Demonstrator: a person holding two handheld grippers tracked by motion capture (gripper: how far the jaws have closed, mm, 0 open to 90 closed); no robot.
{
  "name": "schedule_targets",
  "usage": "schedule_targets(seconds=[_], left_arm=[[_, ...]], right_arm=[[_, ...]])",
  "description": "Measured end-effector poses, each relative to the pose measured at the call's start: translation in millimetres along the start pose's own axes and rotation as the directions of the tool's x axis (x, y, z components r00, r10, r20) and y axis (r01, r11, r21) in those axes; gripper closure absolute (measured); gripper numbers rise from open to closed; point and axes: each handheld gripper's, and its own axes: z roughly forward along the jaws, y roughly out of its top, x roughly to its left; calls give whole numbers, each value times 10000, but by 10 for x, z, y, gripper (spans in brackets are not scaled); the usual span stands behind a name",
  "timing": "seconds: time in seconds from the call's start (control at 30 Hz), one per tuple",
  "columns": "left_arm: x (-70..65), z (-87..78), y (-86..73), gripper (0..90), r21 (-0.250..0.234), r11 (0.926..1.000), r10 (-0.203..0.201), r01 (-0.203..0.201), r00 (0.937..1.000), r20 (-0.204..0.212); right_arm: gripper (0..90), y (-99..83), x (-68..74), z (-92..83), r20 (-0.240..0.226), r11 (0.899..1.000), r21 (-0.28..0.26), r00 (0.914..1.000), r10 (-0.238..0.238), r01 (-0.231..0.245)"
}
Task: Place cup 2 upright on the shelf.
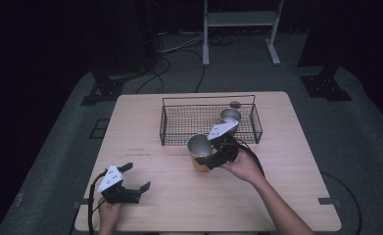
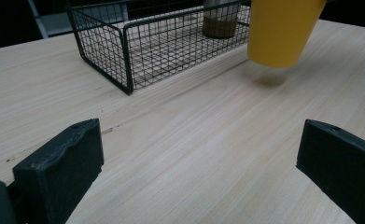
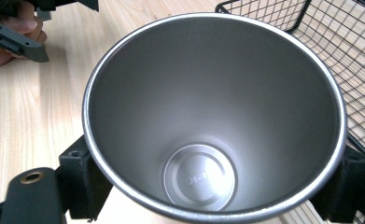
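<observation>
The pale wood-grain counter [image 1: 145, 196] carries a black wire basket [image 1: 179, 125] in the upper middle of the high view, a steel cup [image 1: 230, 116] standing inside it. Just below its near wall, the right claw [image 1: 213, 159] clamps a tapered tumbler [image 1: 199, 152], yellow outside and brushed steel within, upright and, by its shadow, seemingly lifted clear. The basket lies directly beyond it. The left claw [image 1: 135, 177] rests spread and empty at lower left.
</observation>
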Motion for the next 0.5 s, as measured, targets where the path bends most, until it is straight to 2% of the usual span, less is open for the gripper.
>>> schedule_targets(seconds=[0.13,0.37,0.5], left_arm=[[-1,0,0,0,2,10000,-1,1,10000,-5],[-1,-1,0,0,-2,10000,-15,15,10000,0],[-4,0,-1,0,-5,10000,-28,28,10000,3]], right_arm=[[150,16,-41,-58,50,9999,116,10000,56,-57],[151,126,-90,-189,65,10000,-43,10000,-24,24],[151,180,-127,-255,10,9998,-174,9999,102,-102]])
